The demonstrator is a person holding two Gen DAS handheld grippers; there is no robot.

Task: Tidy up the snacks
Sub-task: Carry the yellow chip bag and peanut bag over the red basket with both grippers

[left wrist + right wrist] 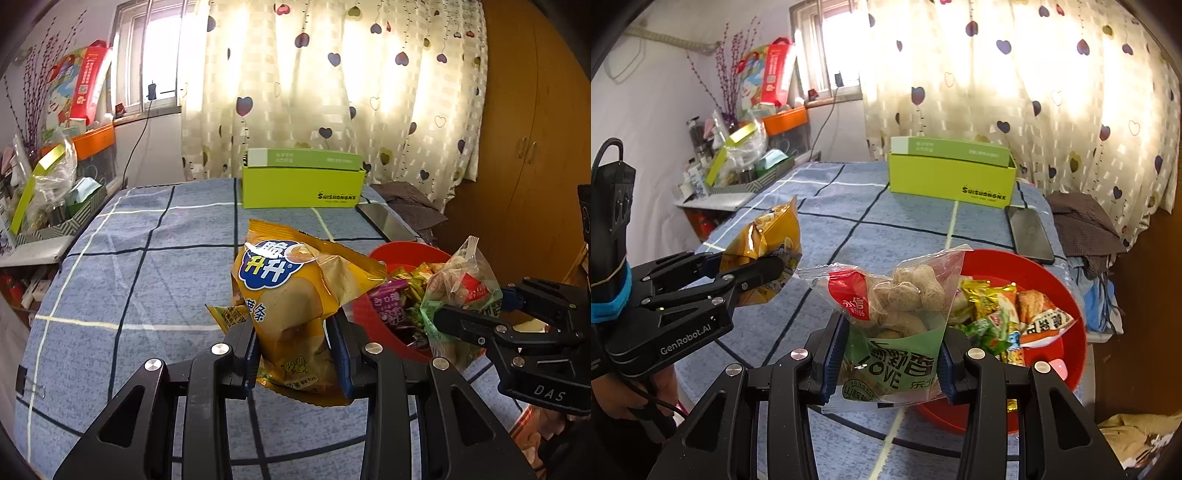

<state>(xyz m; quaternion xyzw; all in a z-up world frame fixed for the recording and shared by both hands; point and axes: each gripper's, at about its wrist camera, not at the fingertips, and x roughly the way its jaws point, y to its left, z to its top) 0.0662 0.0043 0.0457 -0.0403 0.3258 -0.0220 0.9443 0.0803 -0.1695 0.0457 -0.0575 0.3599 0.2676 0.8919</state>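
Note:
My left gripper (295, 350) is shut on a yellow chip bag (291, 295), held upright above the blue checked cloth; the same chip bag (764, 251) and left gripper (753, 273) show at the left of the right wrist view. My right gripper (890, 354) is shut on a clear and green bag of walnuts (901, 332), lifted beside the red bowl (1067, 288) of mixed wrapped snacks. From the left wrist view, that walnut bag (458, 295) and right gripper (454, 321) hang over the red bowl (402, 251). A lime green open box (299, 184) stands at the table's far edge.
A black phone (1028, 232) lies between the bowl and the green box (949, 177). A cluttered side shelf (48, 206) stands left of the table. A brown cloth (1082, 225) and a wooden wardrobe (535, 129) are at the right. A hand (661, 387) grips the left tool.

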